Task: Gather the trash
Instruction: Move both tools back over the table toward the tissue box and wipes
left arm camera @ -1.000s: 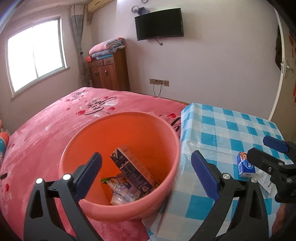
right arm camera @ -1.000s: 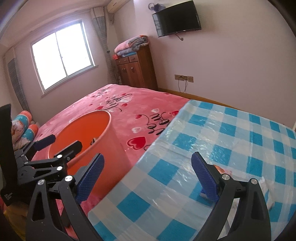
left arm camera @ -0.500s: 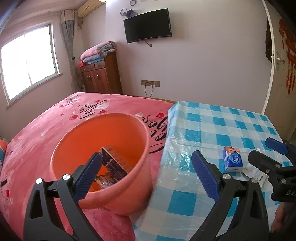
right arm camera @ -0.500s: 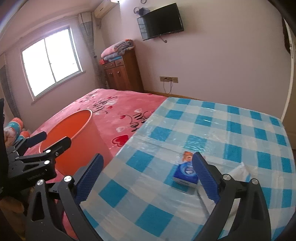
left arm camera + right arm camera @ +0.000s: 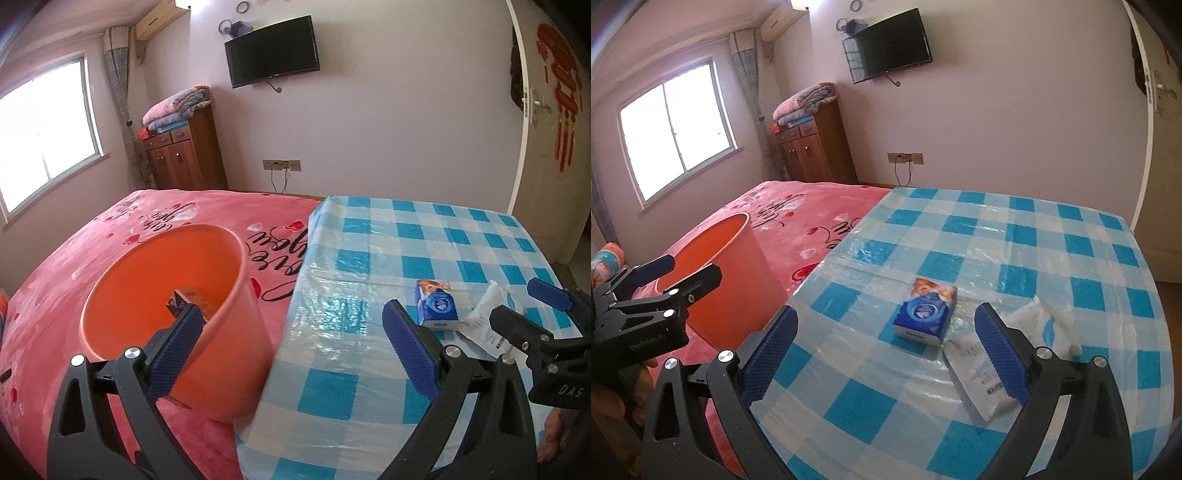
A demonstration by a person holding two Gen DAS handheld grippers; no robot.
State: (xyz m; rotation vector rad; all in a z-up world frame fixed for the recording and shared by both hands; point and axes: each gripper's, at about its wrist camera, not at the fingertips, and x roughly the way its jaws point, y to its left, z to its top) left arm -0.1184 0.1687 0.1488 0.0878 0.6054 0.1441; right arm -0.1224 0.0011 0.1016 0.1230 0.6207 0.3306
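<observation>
A small blue box [image 5: 925, 316] lies on the blue-checked table [image 5: 1015, 236], with a white sachet [image 5: 979, 376] and a white wrapper [image 5: 1043, 325] just to its right. My right gripper [image 5: 886, 354] hangs open over the table's near part, the box a little ahead between its fingers. The same box [image 5: 436, 309] and white sachet [image 5: 484, 328] show in the left wrist view. The orange bin [image 5: 155, 280] stands on the pink bed with a dark carton [image 5: 188, 301] inside. My left gripper [image 5: 291, 350] is open, empty, straddling the bin's right wall and the table's edge.
The pink bedspread [image 5: 166, 221] runs along the table's left side. A wooden cabinet [image 5: 184, 155] with folded blankets stands by the window [image 5: 40, 136], a TV [image 5: 273, 50] hangs on the far wall, and a door [image 5: 546, 122] is at the right.
Both grippers have pulled back and swung right, away from the bin toward the table. The blue box and white sachet have come into full view in front of the right gripper.
</observation>
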